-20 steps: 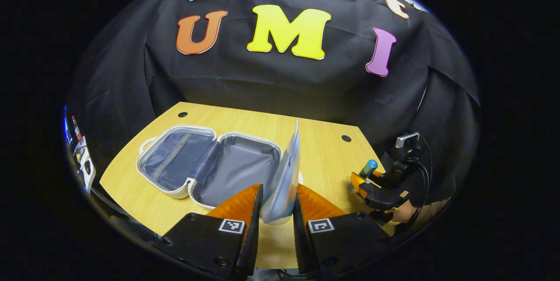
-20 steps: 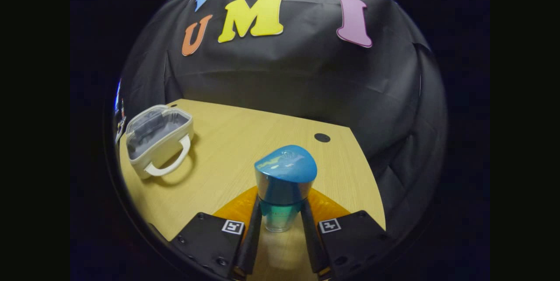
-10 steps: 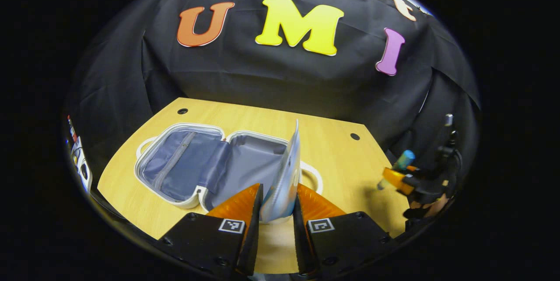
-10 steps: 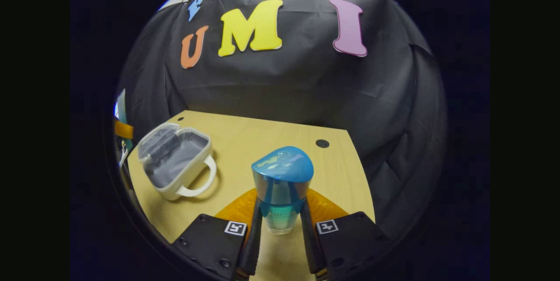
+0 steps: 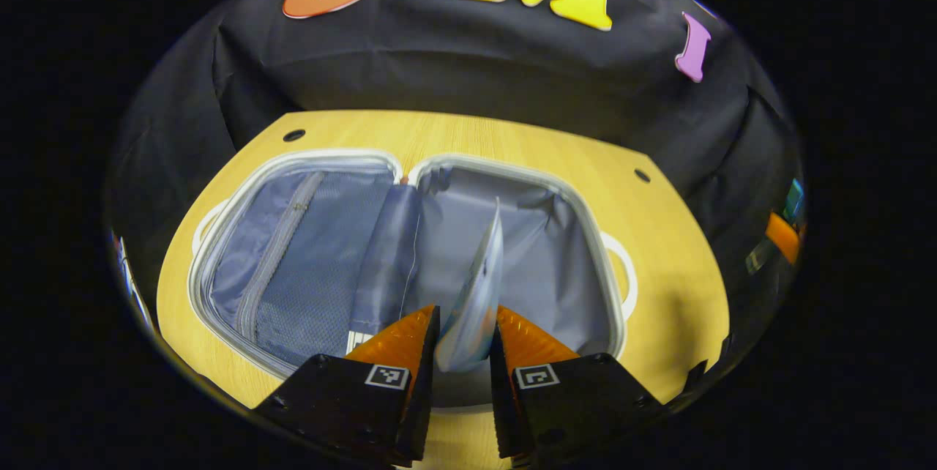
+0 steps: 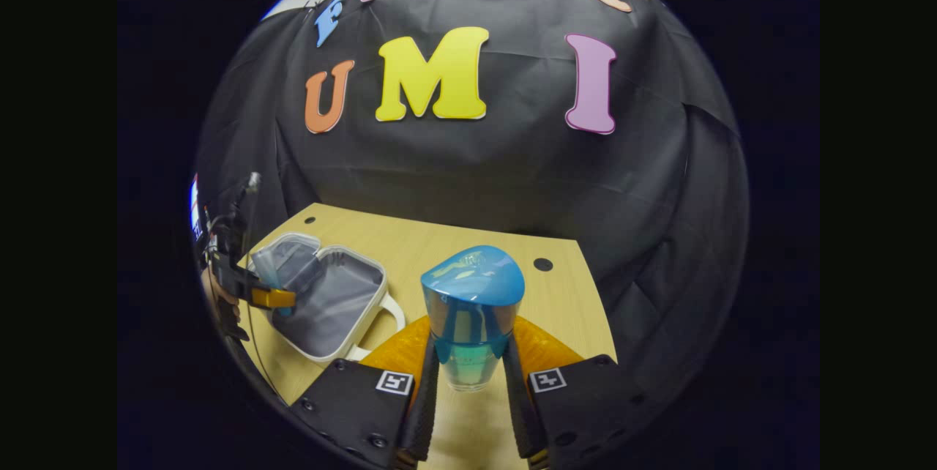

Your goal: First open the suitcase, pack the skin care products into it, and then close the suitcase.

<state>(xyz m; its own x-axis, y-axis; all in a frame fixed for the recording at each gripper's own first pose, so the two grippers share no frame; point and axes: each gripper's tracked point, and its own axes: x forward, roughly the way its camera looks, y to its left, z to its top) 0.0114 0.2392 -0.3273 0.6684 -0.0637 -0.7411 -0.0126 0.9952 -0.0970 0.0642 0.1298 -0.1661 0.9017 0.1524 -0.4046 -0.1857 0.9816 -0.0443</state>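
Suitcase (image 5: 307, 250) lies open flat on the table (image 5: 673, 265), both halves lined and bare — step in hand is packing. My left gripper (image 5: 463, 342) is clenched on a thin flat sachet (image 5: 479, 287), held on edge above the right half, toward its near rim. My right gripper (image 6: 468, 375) clamps a blue-capped bottle (image 6: 472, 309) upright, above the table's near edge, well apart from the case. Next move, as I judge it: lower the sachet to the lining, then let go. The left gripper view gives the zip pocket in the left half; the right gripper view gives the case's handle (image 6: 392, 312) and my left gripper from the side.
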